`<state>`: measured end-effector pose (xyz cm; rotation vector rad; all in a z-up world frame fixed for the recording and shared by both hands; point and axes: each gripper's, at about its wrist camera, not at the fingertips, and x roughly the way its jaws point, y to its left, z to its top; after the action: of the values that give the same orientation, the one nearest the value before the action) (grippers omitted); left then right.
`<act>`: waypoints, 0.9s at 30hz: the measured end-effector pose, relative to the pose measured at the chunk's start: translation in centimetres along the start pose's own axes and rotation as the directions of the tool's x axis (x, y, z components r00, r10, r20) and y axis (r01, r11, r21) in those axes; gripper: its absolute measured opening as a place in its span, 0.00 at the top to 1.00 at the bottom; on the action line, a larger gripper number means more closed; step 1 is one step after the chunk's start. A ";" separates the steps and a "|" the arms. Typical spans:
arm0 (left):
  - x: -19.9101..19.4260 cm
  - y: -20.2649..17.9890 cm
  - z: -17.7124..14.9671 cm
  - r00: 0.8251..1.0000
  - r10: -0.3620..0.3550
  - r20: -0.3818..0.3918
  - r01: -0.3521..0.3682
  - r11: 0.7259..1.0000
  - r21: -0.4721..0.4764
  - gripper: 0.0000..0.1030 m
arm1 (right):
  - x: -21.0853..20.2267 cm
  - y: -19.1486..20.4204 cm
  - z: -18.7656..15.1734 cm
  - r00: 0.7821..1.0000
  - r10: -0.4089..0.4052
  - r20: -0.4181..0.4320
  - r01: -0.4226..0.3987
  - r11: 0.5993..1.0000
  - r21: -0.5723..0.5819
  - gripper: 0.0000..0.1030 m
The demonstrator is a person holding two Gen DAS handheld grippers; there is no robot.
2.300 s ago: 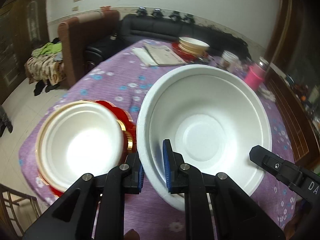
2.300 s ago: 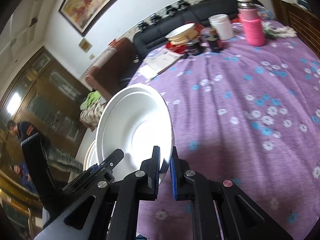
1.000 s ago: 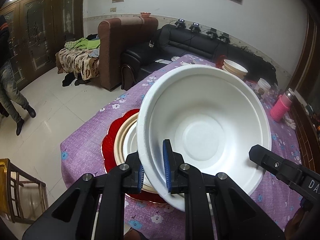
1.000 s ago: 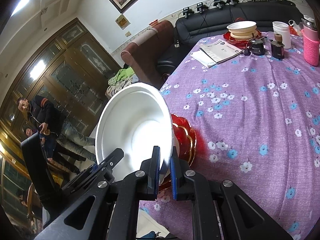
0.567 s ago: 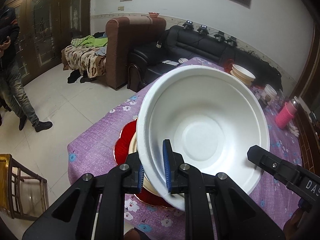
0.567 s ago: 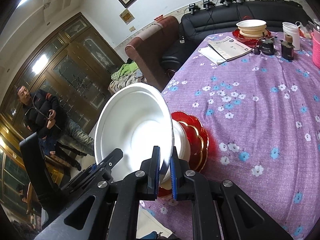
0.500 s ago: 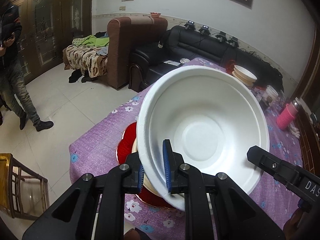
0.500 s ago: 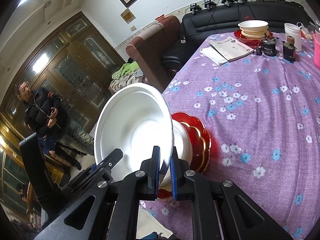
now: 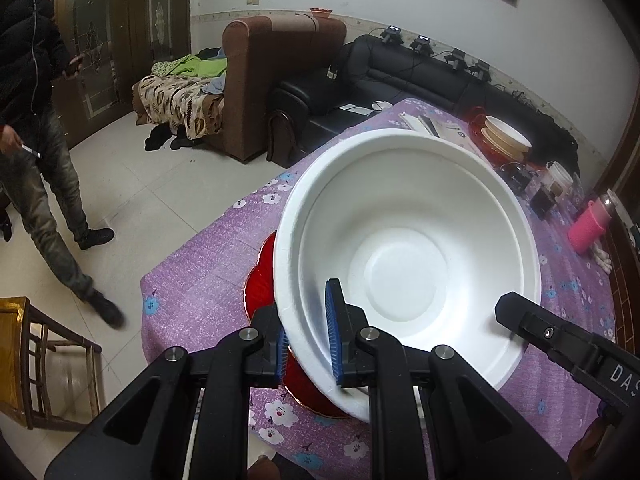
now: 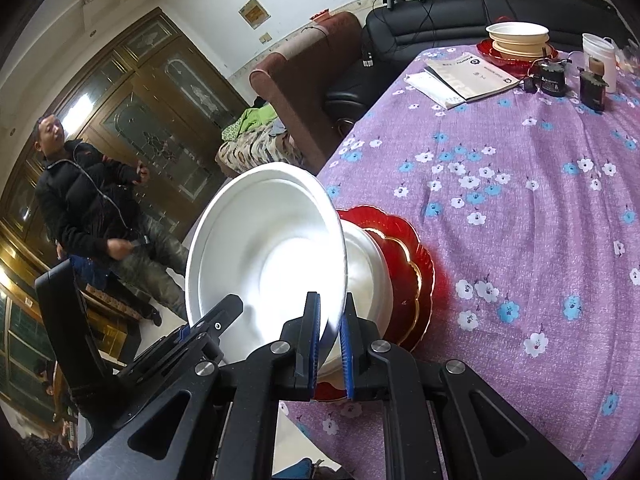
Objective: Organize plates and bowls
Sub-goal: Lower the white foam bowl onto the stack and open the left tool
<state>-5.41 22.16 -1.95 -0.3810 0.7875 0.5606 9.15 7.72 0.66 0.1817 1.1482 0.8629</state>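
A large white foam bowl (image 9: 408, 248) is held in the air by both grippers. My left gripper (image 9: 306, 340) is shut on its near-left rim. My right gripper (image 10: 330, 344) is shut on its near-right rim; the bowl also shows in the right wrist view (image 10: 264, 260). Below it a second white bowl (image 10: 366, 264) sits on a red gold-edged plate (image 10: 412, 272) near the table's near-left corner. In the left wrist view only the plate's red edge (image 9: 260, 280) shows past the held bowl.
The table has a purple flowered cloth (image 10: 520, 200). At its far end stand stacked cream bowls on a red plate (image 10: 516, 40), booklets (image 10: 460, 76), jars, a white cup and a pink bottle (image 9: 588, 224). A man (image 9: 36, 140) stands on the floor to the left. A wooden chair (image 9: 36, 360) is near the table corner.
The held bowl has moved left until it hangs over the bowl and red plate, which it now mostly hides in the left wrist view. Both grippers have stayed shut on its rim.
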 end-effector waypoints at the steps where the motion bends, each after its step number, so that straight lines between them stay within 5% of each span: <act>1: 0.1 0.0 0.0 1.000 0.000 -0.006 0.000 1.000 -0.002 0.86 | 0.1 0.0 0.1 1.000 -0.001 -0.002 0.001 1.000 0.000 0.92; 27: 1.7 -0.2 0.3 0.999 0.014 -0.039 -0.013 1.000 0.001 0.86 | 2.1 -0.7 0.7 0.999 -0.015 -0.040 0.016 1.000 0.021 0.91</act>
<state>-4.15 22.71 -3.04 -0.3871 0.8282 0.5669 10.33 8.89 -0.92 0.1734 1.1949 0.8438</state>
